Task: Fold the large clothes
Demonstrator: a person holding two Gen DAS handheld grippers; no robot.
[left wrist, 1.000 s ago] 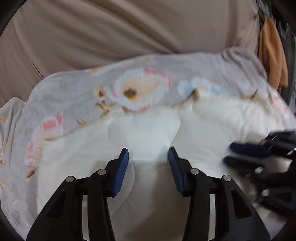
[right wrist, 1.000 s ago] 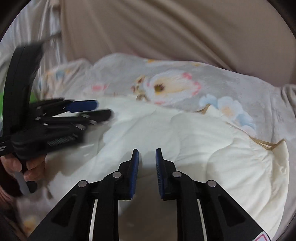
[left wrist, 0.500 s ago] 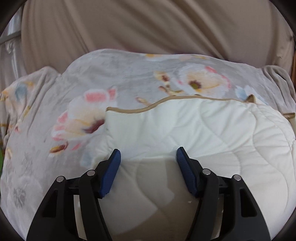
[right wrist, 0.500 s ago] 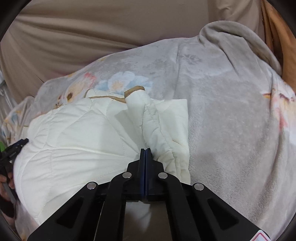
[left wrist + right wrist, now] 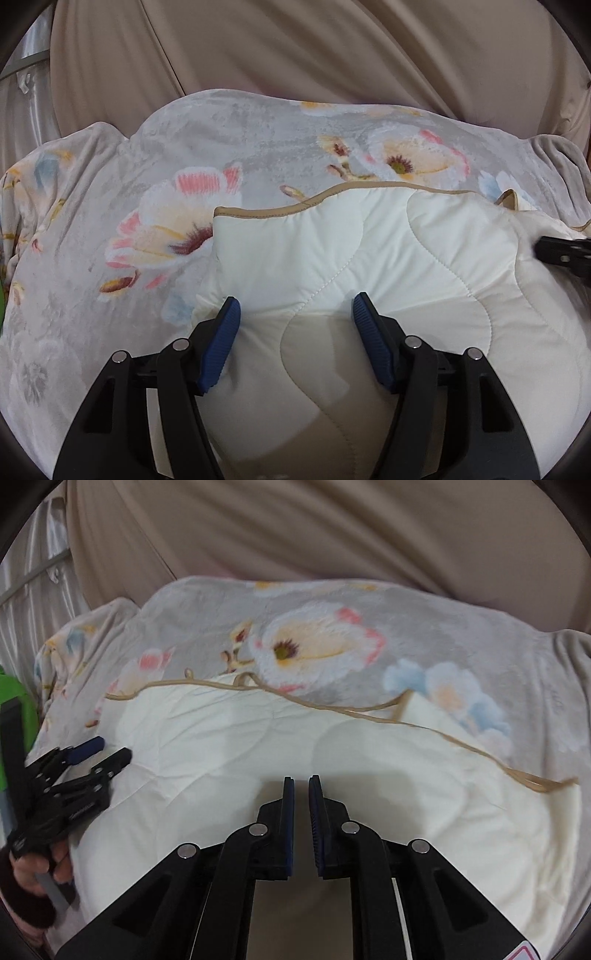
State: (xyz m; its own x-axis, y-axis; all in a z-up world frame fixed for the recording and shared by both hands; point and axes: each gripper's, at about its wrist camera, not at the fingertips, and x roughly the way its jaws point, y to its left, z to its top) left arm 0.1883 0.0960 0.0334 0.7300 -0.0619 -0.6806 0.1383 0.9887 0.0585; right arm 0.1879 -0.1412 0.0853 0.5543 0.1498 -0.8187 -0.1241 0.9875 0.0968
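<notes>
The cream quilt (image 5: 369, 251) lies spread under and ahead of both tongs, on a grey floral blanket (image 5: 110, 221) that covers the surface beneath it.

The left tongs (image 5: 295, 310) stand wide apart, holding nothing. Their blue pads (image 5: 221, 332) hover over the quilt's near part; whether they touch the cloth cannot be told. The quilt fills the gap between them and runs on ahead and to the right. Its tan-trimmed edge (image 5: 277, 214) lies well ahead of the tips, and its left corner sits just ahead of the left pad. Left of these tongs only the blanket shows. At the far right edge of this view a black piece of the right tongs (image 5: 561, 251) rests at the quilt's right side.

In the right wrist view, the right tongs (image 5: 301, 786) stand with a narrow gap, nothing clamped between them. The quilt (image 5: 240, 738) spreads ahead and to both sides of them, its trim (image 5: 332, 707) running across well ahead. The left tongs (image 5: 99, 753) show far to the left, over the quilt's left edge, gripped by a hand (image 5: 40, 867). A beige curtain (image 5: 332, 535) hangs beyond the blanket.
</notes>
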